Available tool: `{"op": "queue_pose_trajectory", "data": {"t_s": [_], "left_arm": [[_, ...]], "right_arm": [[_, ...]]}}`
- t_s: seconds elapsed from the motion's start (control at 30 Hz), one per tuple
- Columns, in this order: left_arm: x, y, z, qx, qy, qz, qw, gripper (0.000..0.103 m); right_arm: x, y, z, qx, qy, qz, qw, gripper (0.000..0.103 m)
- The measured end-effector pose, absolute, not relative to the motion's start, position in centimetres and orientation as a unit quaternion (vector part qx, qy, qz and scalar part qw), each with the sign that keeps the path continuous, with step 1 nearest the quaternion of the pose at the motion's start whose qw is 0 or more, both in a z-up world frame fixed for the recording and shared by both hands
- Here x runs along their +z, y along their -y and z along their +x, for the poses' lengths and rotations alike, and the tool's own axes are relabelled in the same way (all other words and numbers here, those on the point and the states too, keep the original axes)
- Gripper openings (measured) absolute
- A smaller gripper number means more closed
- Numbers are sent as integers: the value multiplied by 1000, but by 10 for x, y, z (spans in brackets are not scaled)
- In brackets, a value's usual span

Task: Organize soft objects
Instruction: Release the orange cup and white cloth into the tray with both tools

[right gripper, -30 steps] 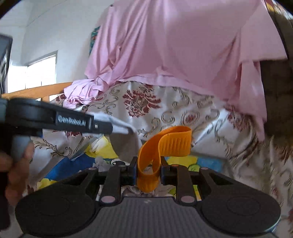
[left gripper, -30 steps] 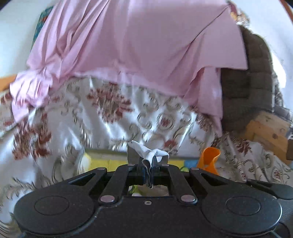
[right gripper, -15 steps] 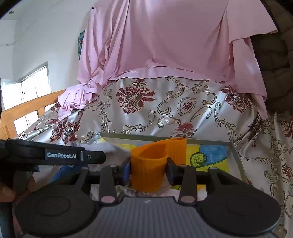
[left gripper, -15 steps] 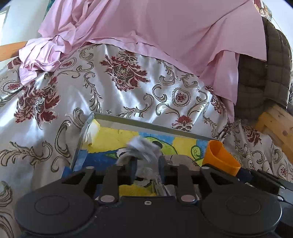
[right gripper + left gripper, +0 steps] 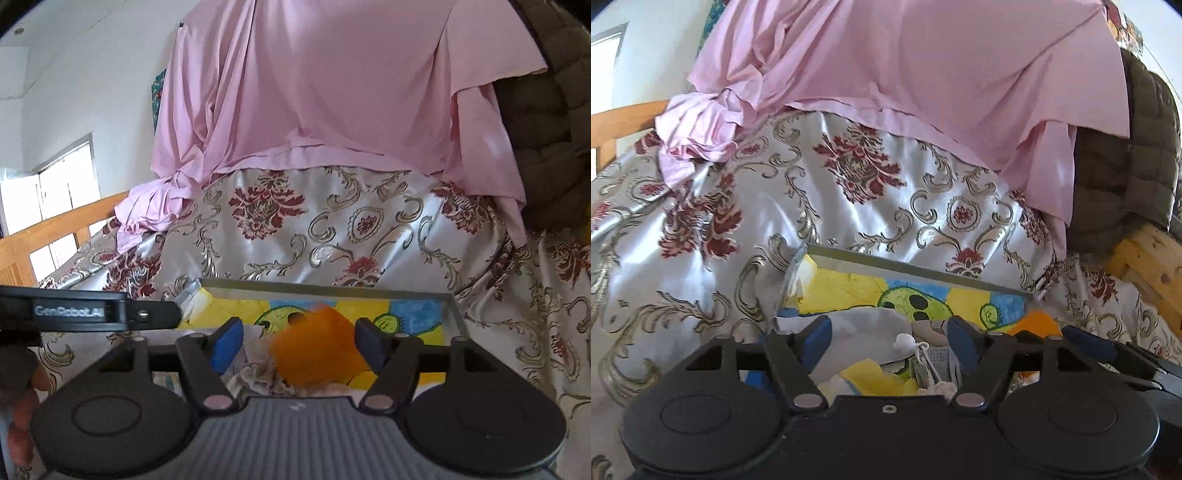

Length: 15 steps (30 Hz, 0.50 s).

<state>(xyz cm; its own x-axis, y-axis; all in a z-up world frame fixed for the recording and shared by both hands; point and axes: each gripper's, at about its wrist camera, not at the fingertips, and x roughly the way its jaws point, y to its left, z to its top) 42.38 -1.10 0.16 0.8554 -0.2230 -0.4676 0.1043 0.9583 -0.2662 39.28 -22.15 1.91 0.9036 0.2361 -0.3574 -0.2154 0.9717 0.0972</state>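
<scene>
At the left edge of the right wrist view, fingers of a person's hand [image 5: 22, 417] show beside the left hand-held gripper [image 5: 162, 314], whose black arm reaches in from the left. Low in the middle of that frame the right hand-held gripper [image 5: 297, 345] has its jaws opening, and a blurred orange soft piece [image 5: 314, 347] sits loose between them, touching neither blue pad, above the tray [image 5: 332, 290] with its yellow, blue and green cartoon lining. The tray rests on a floral satin bedspread [image 5: 332, 229], with a pink sheet [image 5: 332, 92] draped across the upper frame. In the left wrist view the left hand-held gripper [image 5: 888, 334] is also opening; a grey-white cloth [image 5: 868, 328] with a small white pompom lies between its jaws over the tray [image 5: 916, 267], free of the pads. The orange piece [image 5: 1036, 321] shows at lower right, inside the tray.
</scene>
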Motion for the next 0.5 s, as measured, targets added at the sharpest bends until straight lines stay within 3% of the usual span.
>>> {"op": "queue_pose_trajectory", "data": {"t_s": [0.5], "left_arm": [[56,6,348,-74,-208,-118,968,95]], "right_arm": [[77,257,323,84,-131,89,984,97]]}}
